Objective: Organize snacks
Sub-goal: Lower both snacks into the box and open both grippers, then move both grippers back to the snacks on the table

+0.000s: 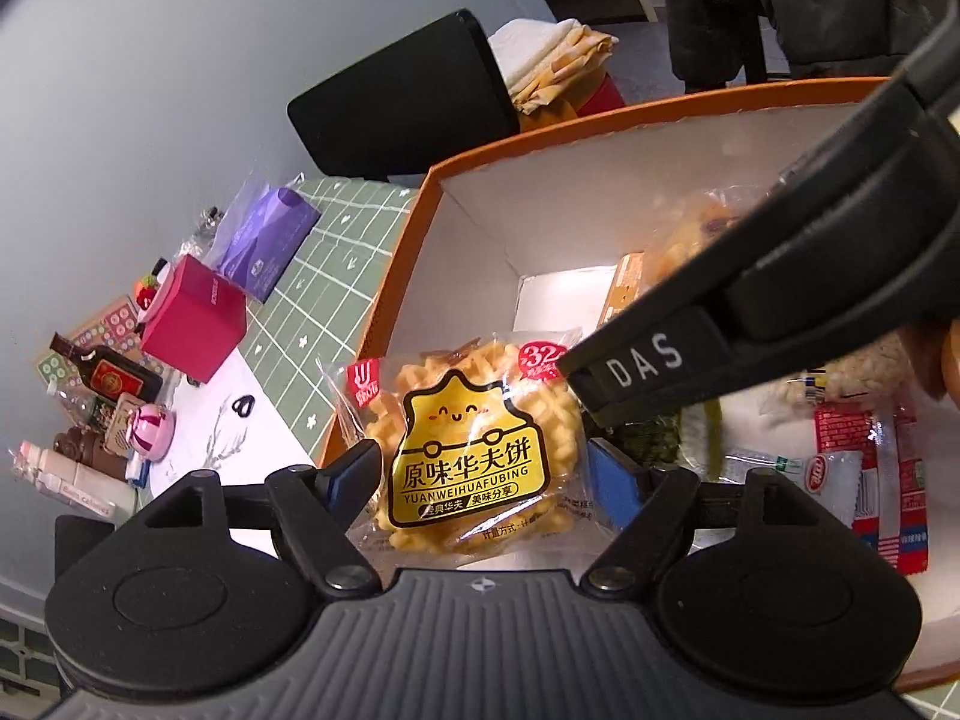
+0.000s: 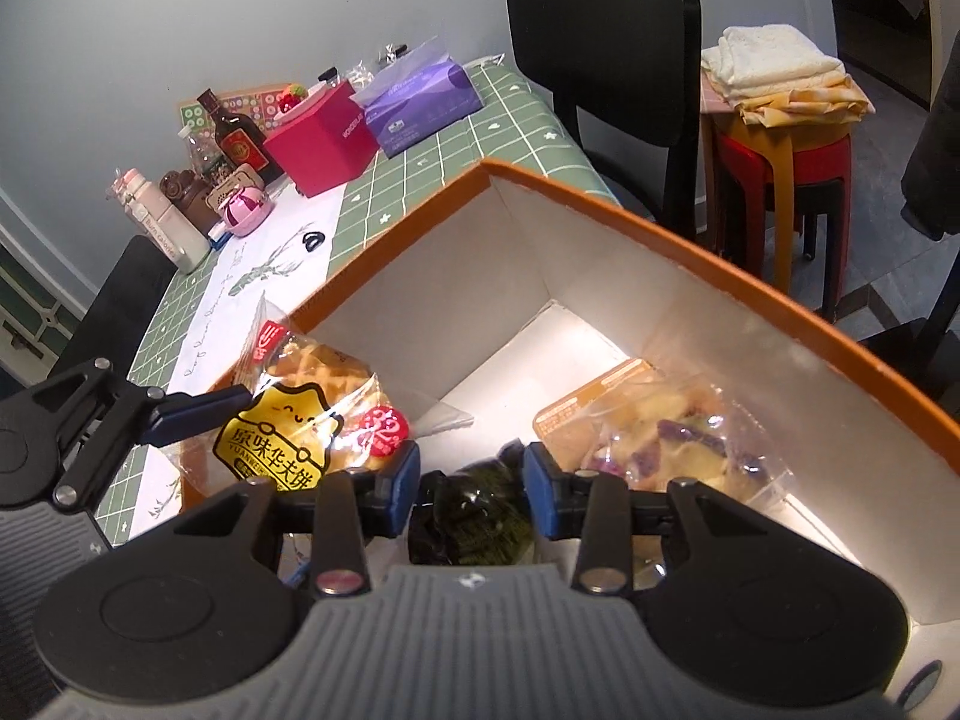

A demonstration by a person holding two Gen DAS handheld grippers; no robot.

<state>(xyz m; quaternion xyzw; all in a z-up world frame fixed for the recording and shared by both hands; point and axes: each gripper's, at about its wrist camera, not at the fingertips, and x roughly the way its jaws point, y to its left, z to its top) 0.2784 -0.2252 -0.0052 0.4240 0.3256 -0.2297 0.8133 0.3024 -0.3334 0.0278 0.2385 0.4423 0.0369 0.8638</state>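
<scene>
A green grid-patterned cloth covers the desk (image 2: 456,144), with a white printed runner (image 2: 264,276) laid along it, and a pale grey wall behind. An orange-rimmed box (image 2: 600,204) with white inner walls sits on the desk. The left gripper (image 1: 480,474) has its fingers clenched on a waffle packet (image 1: 474,450) with a yellow label, held over the box's near corner. The right gripper (image 2: 471,471) hovers inside the box, fingers spread apart around a dark green snack pack (image 2: 480,516) without clearly pressing it; a clear bag of purple and yellow pieces (image 2: 660,438) lies just beside it on the box floor. Near the wall stand a red cube box (image 2: 324,138), a purple tissue pack (image 2: 420,96) and a dark bottle (image 2: 237,132). A black chair (image 2: 606,72) is at the far end of the desk, beside stacked stools (image 2: 780,180) carrying folded towels (image 2: 774,72).
</scene>
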